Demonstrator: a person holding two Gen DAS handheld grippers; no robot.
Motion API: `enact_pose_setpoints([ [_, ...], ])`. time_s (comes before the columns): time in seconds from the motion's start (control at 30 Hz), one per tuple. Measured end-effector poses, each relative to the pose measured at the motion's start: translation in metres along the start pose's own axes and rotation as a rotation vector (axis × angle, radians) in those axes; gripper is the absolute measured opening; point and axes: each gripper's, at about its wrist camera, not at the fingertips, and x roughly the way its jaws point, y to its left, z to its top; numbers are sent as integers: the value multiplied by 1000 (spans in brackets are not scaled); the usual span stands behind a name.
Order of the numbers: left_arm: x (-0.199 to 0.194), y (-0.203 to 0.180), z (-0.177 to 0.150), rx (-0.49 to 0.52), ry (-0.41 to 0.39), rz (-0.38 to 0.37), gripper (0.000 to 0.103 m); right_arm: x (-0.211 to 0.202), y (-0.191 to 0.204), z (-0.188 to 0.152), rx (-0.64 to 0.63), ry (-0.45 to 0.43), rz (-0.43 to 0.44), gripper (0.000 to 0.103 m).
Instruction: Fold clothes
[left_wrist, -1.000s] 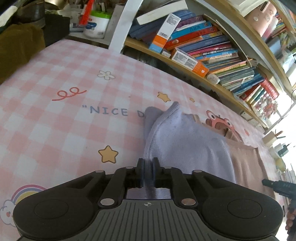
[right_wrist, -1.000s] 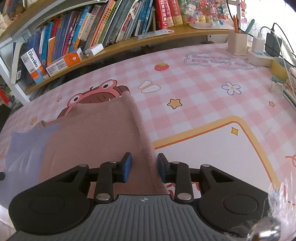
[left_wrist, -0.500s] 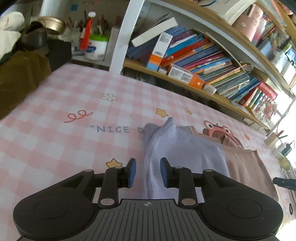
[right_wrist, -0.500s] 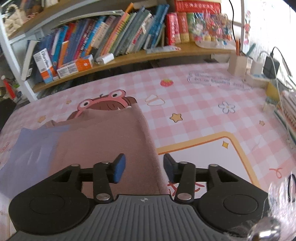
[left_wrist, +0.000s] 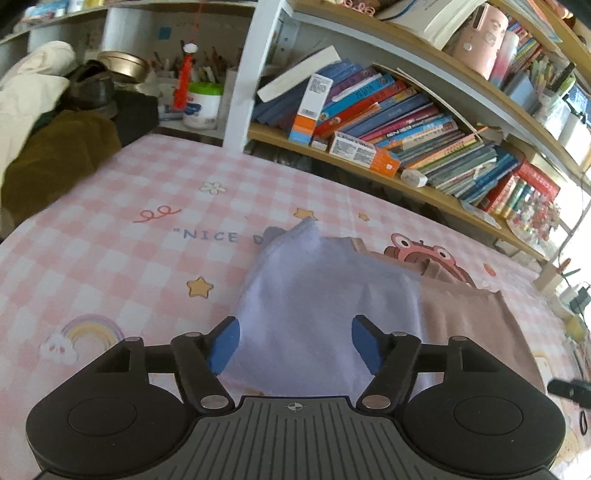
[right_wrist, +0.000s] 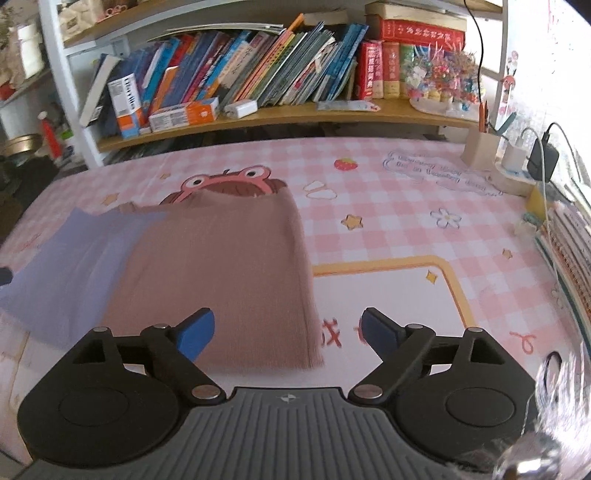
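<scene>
Brown-and-lilac folded garment (right_wrist: 221, 273) lies lengthwise away from both just-opened, empty claws, left (left_wrist: 295, 345) and right (right_wrist: 288, 332).

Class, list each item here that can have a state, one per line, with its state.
Left gripper: open, jaws just opened, pads clear of cloth.
Right gripper: open, jaws just opened, holding nothing.
Lilac cloth: lying on the mat, overlapping the brown garment.
Brown garment: folded flat.

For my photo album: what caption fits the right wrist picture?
Open right gripper above a folded brown garment on a pink checked tablecloth.
</scene>
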Motion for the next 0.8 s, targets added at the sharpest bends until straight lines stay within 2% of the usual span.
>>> enact_pose_setpoints([
  [0.2,-19,-17,-30,-89,13,55,73,-4,-14,-17,-36,35,87,87],
  [0.4,-25,-14,-56,-296,36,68,72,-1,-32,-22,-47,55,136,87],
  [0.63,-18,1,-56,-459,28,82,72,1,-42,-23,-22,61,160,87],
  [0.7,-13,8,-52,-502,20,84,72,3,-45,-20,16,62,170,87],
  [0.8,-4,21,-47,-592,1,71,71,10,-52,-13,96,93,217,82],
])
